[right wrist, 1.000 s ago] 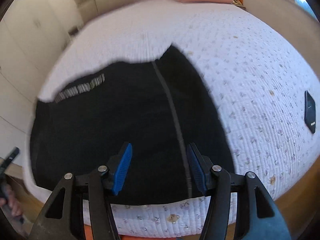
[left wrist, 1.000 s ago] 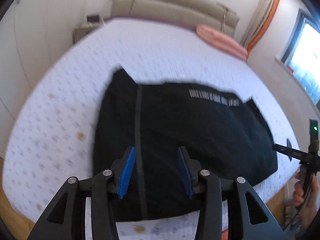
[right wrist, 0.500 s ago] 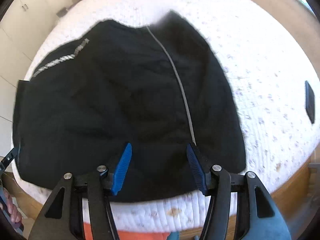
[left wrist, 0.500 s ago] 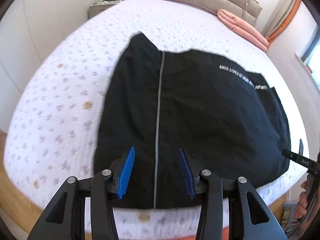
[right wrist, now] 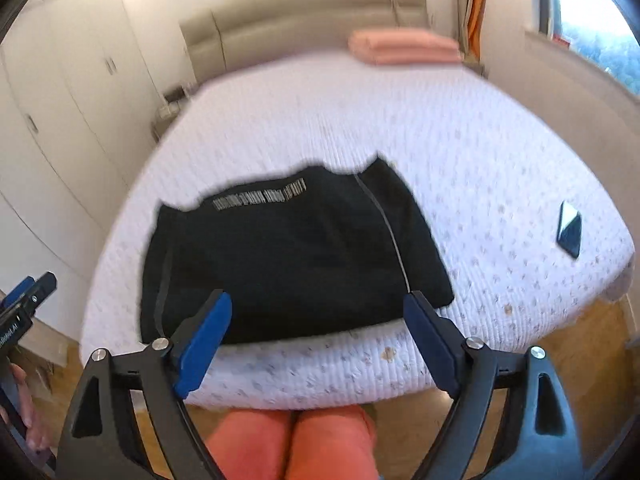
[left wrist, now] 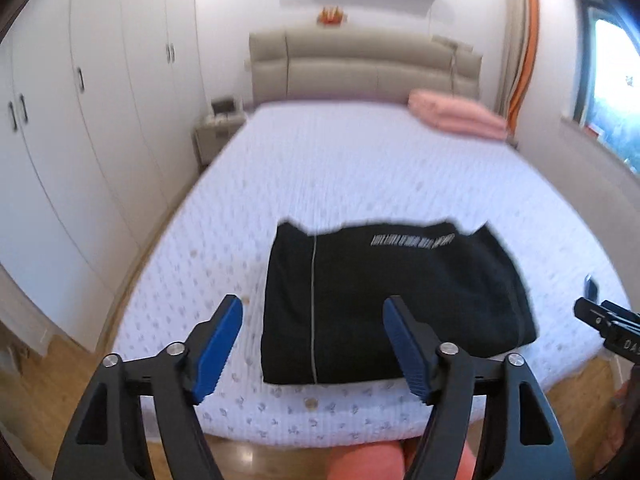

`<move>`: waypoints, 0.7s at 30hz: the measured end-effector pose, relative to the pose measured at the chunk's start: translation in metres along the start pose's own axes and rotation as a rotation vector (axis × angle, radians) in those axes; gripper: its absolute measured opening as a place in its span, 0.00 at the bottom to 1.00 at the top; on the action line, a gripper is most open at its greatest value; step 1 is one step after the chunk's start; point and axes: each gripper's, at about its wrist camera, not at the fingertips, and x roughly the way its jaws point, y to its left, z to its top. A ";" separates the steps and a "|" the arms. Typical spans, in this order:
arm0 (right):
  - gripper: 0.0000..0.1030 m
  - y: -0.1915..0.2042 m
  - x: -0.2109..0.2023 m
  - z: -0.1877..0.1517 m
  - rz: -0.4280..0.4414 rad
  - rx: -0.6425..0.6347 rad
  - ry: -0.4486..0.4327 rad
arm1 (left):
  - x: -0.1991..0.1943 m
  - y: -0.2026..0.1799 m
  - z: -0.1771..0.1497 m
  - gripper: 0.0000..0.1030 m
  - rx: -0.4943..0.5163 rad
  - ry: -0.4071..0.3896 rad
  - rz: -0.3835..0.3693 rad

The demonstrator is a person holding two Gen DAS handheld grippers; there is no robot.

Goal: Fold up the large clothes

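Above the bed's near edge, both grippers, left and right, hover level with fingers spread wide, empty, pointing toward the folded black garment.

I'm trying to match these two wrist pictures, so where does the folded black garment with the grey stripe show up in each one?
Left wrist view: folded black garment, lower centre, beyond the open fingers.
Right wrist view: same garment, centre-left, near the bed's edge.
Shared landmark: folded pink blanket by the headboard.

Black garment: folded rectangle, grey stripe, white lettering; flat on bed, ahead of both open jaws.
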 end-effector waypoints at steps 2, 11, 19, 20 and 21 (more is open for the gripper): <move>0.87 0.011 -0.033 0.002 -0.018 -0.028 -0.076 | -0.033 -0.002 0.005 0.75 0.004 -0.052 0.002; 0.98 0.049 -0.114 -0.005 -0.051 -0.079 -0.237 | -0.113 -0.010 0.008 0.76 -0.014 -0.134 -0.049; 0.99 0.072 -0.142 -0.008 -0.095 -0.131 -0.323 | -0.124 -0.020 0.002 0.77 -0.025 -0.160 -0.058; 1.00 0.074 -0.141 -0.007 -0.098 -0.136 -0.327 | -0.121 -0.021 0.002 0.77 -0.028 -0.153 -0.061; 1.00 0.075 -0.140 -0.006 -0.099 -0.139 -0.329 | -0.116 -0.021 0.001 0.77 -0.031 -0.147 -0.061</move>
